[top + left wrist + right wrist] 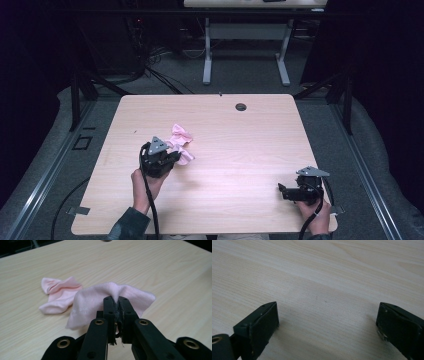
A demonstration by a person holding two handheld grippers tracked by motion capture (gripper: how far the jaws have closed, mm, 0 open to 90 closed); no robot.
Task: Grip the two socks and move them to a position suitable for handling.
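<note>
The left hand-held gripper (116, 302) pinches the nearer pink sock (95, 303) by its edge.

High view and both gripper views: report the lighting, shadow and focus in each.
High view: bright pool on the table, dark surroundings. Left gripper view: the pink sock is sharp, the left gripper slightly soft close up. Right gripper view: the right gripper casts soft shadows on sharp wood grain.
</note>
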